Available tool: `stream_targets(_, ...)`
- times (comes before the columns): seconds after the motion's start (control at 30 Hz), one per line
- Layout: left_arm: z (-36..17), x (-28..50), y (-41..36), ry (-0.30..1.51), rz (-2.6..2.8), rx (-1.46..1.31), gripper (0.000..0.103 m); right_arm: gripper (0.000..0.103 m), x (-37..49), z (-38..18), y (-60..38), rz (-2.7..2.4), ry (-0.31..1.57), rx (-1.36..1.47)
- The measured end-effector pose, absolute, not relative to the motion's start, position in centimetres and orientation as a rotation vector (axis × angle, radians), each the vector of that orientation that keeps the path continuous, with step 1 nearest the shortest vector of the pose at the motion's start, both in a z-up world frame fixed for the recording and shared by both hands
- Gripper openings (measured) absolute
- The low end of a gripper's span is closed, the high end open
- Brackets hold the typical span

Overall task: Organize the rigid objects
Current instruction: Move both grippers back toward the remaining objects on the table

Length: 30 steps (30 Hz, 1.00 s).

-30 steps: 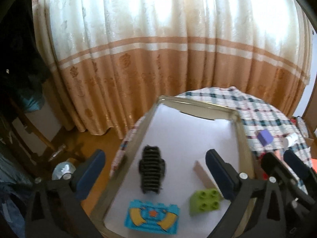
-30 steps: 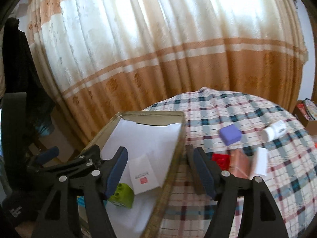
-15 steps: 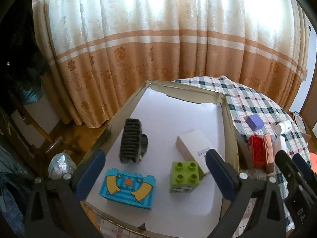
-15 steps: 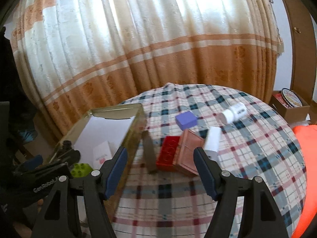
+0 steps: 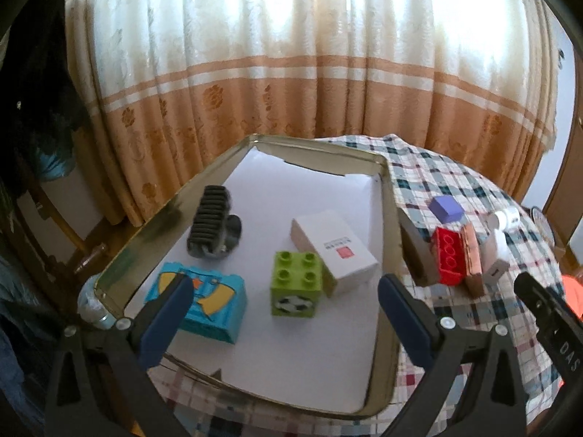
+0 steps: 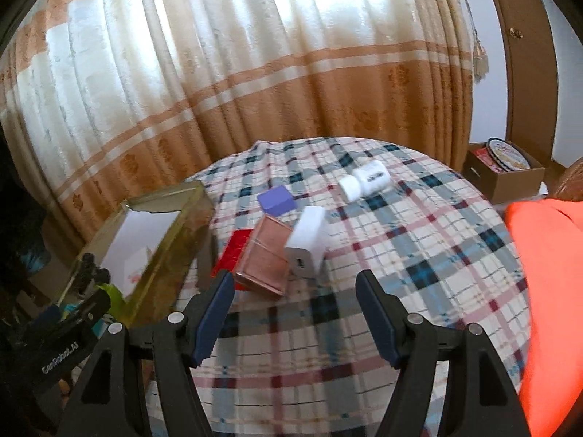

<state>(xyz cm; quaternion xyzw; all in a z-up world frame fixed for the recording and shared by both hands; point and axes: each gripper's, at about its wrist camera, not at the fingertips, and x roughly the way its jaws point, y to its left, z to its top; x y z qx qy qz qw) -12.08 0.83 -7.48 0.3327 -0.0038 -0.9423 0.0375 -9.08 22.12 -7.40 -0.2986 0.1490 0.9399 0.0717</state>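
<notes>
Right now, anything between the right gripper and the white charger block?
Nothing visible. The right gripper is open and empty, with only bare plaid tablecloth between it and the white charger block. The pink box touches the charger's left side, crowding the left finger.

Bright toys on plaid, under a cream and orange curtain

The tablecloth (image 6: 419,255) is checked in white, blue and red; the tray (image 5: 387,218) is gold with a white paper lining. In it: a lime green brick (image 5: 296,293) (a black-and-white football on its side), a turquoise brick (image 5: 215,304) with yellow shapes, a black gear (image 5: 211,222), a white box (image 5: 335,251). Outside: a purple cube (image 6: 276,200), a red brick (image 6: 233,251).
</notes>
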Motion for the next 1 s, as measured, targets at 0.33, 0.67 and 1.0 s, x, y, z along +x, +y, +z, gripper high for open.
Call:
stream_targets(0.33, -7.6, -11.1, 3.3, -0.098, -2.951, 1.021, 0.102, 0.071, -9.1, -8.1, 24.6, 2.77, 0.456, -0.97)
stream_targets(0.67, -7.6, -9.7, 6.8, -0.274, -3.04, 1.018, 0.102, 0.071, -11.2, -7.6, 25.9, 2.777, 0.505, -1.003)
stream_targets(1.0, -6.4, -10.2, 6.2, -0.267, -3.023, 0.981, 0.102, 0.051, -16.5, -8.5, 25.0, 2.782, 0.535, -1.143)
